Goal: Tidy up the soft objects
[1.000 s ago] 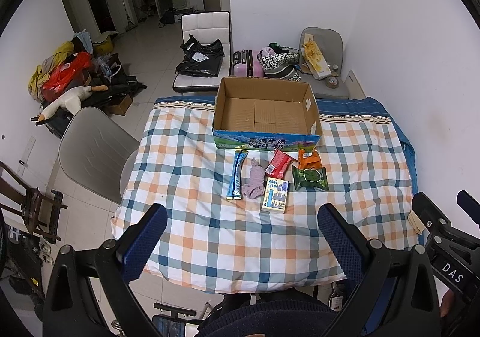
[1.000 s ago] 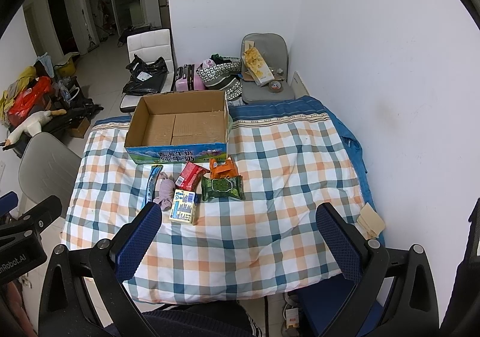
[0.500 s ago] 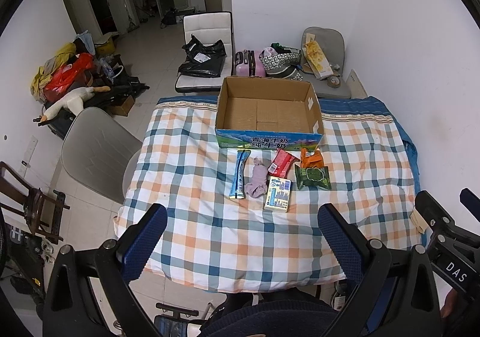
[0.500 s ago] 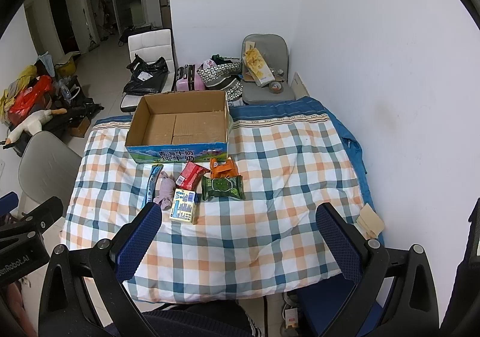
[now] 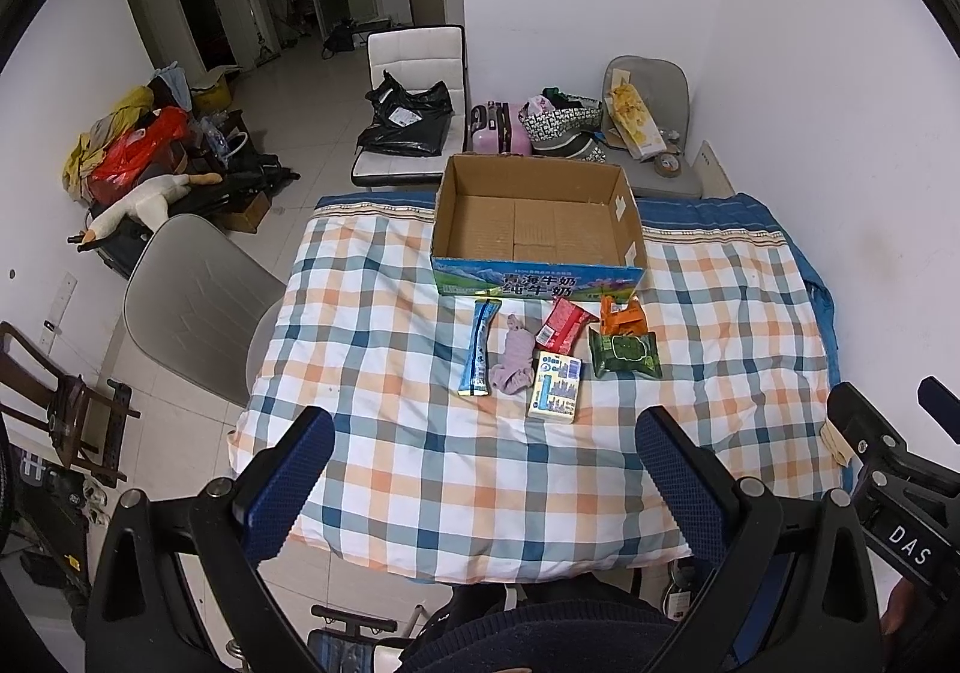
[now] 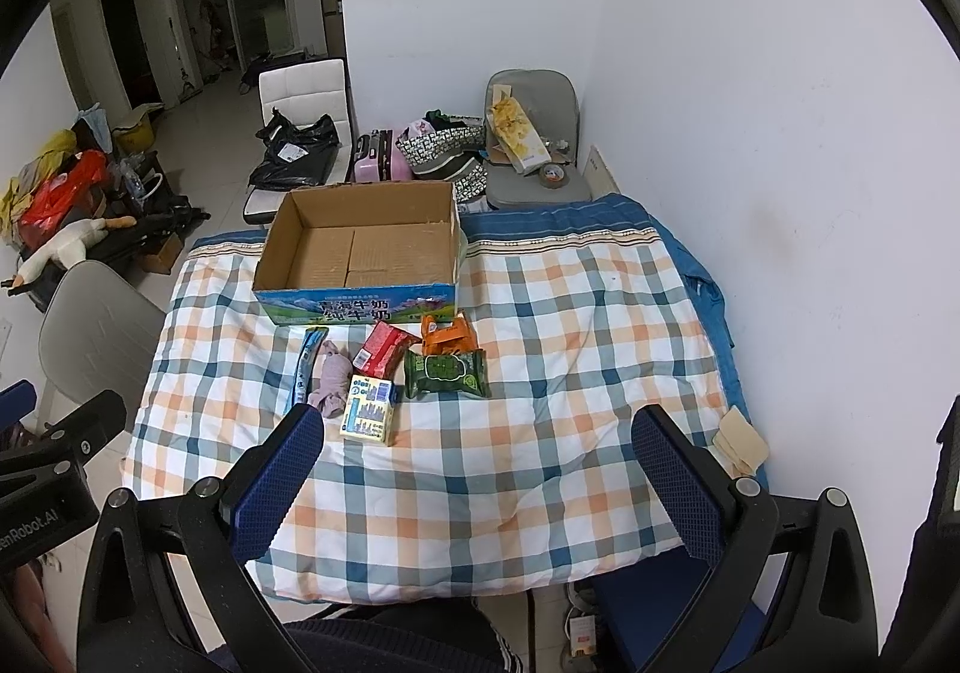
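Note:
An open, empty cardboard box (image 5: pixel 540 220) (image 6: pixel 360 247) stands at the far side of a checked cloth (image 5: pixel 390 373) (image 6: pixel 570 373). In front of it lie a long blue packet (image 5: pixel 478 354) (image 6: pixel 305 367), a mauve sock (image 5: pixel 514 364) (image 6: pixel 331 378), a red packet (image 5: pixel 564 325) (image 6: pixel 387 348), an orange packet (image 5: pixel 621 316) (image 6: pixel 447 334), a green wipes pack (image 5: pixel 624 352) (image 6: pixel 445 372) and a yellow-blue tissue pack (image 5: pixel 555 394) (image 6: pixel 367 410). My left gripper (image 5: pixel 483 442) and right gripper (image 6: pixel 477 442) are open, empty, high above the near edge.
A grey chair (image 5: pixel 192 295) stands at the table's left side. White and grey chairs (image 5: pixel 420 91) with bags and a pink suitcase (image 5: pixel 495 127) stand behind the table. A white wall (image 6: pixel 780 193) runs along the right. Beige pads (image 6: pixel 738 442) lie at the cloth's right edge.
Both grippers have drifted slightly, so the table shifts a little in view. Nothing on the table has moved. Both stay open.

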The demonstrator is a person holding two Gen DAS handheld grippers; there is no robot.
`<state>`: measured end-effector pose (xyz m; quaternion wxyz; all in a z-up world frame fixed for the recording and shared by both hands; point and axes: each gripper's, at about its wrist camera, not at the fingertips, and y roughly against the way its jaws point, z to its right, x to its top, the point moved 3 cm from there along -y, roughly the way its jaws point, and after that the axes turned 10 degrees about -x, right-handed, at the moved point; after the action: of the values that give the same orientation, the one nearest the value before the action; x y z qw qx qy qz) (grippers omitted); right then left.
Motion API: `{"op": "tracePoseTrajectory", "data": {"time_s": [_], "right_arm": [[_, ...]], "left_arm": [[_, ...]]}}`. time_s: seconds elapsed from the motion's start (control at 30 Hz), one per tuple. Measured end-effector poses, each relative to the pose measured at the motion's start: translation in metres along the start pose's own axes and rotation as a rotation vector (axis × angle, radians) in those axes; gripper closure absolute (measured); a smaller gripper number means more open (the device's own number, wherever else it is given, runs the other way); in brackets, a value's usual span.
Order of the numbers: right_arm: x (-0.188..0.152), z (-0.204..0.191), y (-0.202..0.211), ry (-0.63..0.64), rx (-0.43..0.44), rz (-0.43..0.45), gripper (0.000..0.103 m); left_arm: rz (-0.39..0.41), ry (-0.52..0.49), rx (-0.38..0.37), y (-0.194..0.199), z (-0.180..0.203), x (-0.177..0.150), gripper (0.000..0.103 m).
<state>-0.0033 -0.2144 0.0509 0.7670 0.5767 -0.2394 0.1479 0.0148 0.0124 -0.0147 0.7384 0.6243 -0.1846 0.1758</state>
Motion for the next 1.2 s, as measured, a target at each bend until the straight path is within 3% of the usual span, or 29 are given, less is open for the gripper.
{"op": "tracePoseTrajectory", "data": {"time_s": [0.73, 0.87, 0.97, 1.07, 1.2], "right_arm": [[0.0, -0.001, -0.002, -0.001, 0.0, 0.003, 0.0], [-0.001, -0.003, -0.01, -0.01, 0.004, -0.008, 0.0], [0.001, -0.013, -0.042, -0.021, 0.019, -0.075, 0.0], [0.007, -0.029, -0.099, -0.029, 0.068, -0.158, 0.0], [-0.01, -0.059, -0.195, -0.026, 0.134, -0.3, 0.0]], "left_arm": [[0.004, -0.002, -0.003, -0.001, -0.002, 0.001, 0.0], [0.008, 0.004, 0.004, -0.017, -0.009, 0.009, 0.0], [-0.019, 0.017, 0.035, -0.047, -0.016, 0.016, 0.0], [-0.07, 0.039, 0.06, -0.09, -0.032, 0.02, 0.0], [-0.165, 0.069, 0.081, -0.159, -0.056, 0.021, 0.0]]}}
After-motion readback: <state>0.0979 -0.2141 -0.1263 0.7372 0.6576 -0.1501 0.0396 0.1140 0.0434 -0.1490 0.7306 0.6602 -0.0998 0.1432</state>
